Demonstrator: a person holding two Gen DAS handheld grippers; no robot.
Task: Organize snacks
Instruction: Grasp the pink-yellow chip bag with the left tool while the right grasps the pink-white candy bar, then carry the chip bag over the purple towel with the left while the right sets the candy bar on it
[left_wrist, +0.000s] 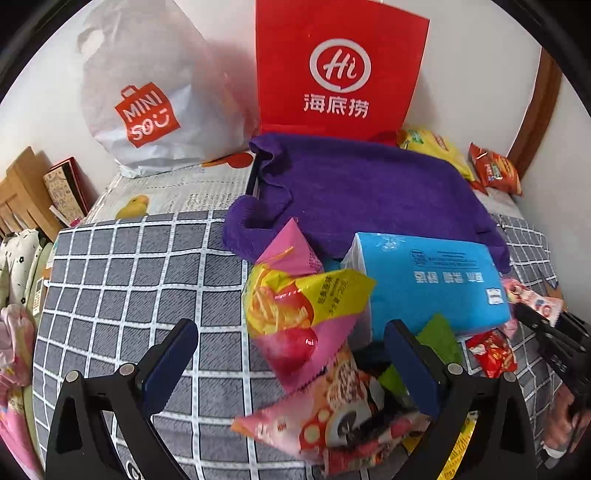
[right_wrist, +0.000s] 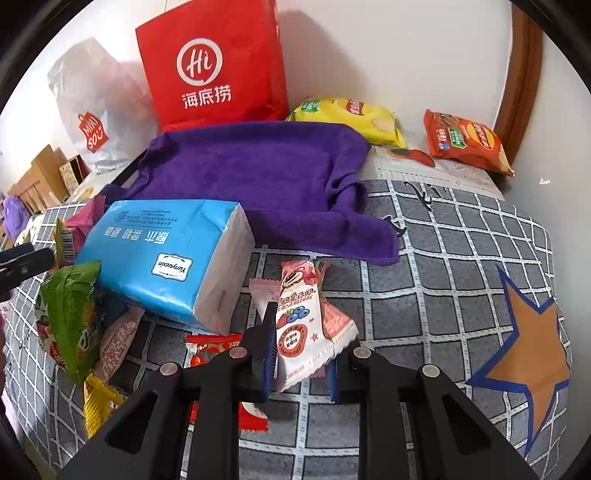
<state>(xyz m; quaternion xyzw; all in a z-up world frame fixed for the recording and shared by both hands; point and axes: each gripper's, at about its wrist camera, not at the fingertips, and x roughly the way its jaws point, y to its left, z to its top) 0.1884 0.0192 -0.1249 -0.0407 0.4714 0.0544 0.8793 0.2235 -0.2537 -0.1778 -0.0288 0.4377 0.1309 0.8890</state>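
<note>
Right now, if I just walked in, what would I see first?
Probably the big red bag standing against the wall, with the purple towel spread just in front of it. Nearer, the right gripper is shut on a pink-and-white snack packet beside the blue tissue pack.

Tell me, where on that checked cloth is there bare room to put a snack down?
Free: the checked cloth left of the pink snack bag, and around the orange star, below the purple towel. Crowded: around the blue tissue pack, where snacks pile up.
</note>
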